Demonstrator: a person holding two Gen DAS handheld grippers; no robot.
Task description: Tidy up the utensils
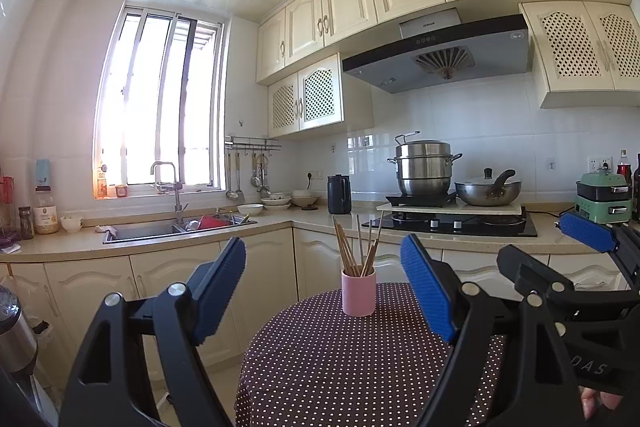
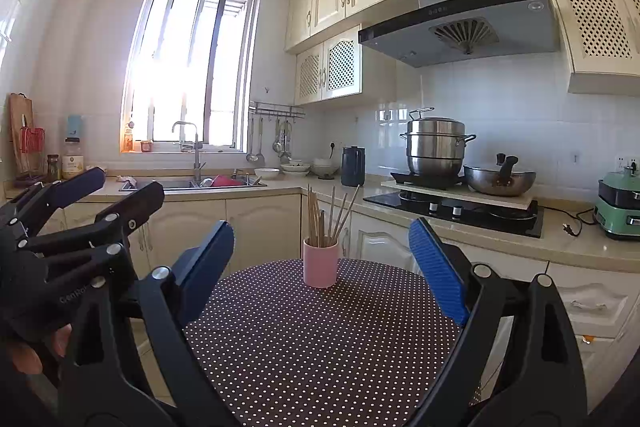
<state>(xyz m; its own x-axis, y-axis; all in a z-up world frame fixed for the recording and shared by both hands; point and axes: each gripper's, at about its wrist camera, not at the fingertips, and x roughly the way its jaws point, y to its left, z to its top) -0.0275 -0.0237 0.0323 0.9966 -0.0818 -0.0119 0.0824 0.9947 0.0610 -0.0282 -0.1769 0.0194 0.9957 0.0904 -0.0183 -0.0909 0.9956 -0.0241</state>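
The letters "DAS" are readable on the black body of the right gripper [image 1: 560, 247] where it enters the left wrist view from the right; the left gripper [image 2: 120, 193], seen in the right wrist view, carries pale lettering too blurred to read with certainty. The range hood [image 1: 440, 55] has a small brand plate on its chimney, too small to make out.

Both grippers hang over the near side of a round table [image 1: 340, 367] with a dark, white-dotted cloth. Each has its blue-padded fingers [image 1: 426, 291] spread wide, holding nothing.

A pink cup [image 1: 359, 291] stands upright near the table's far edge, in line with the gap between the fingers in both views. A bundle of wooden chopsticks [image 1: 352, 247] stands in it, fanned out and leaning against the rim.

The cloth between the cup and the grippers shows only its dots. Beyond the table's far edge stands a run of cream cabinets [image 1: 180, 279] under a countertop [image 1: 312, 219] carrying a sink [image 1: 160, 229], a dark kettle [image 1: 339, 194], and a hob [image 1: 452, 225] with a steamer pot [image 1: 424, 167] and a pan [image 1: 488, 191].
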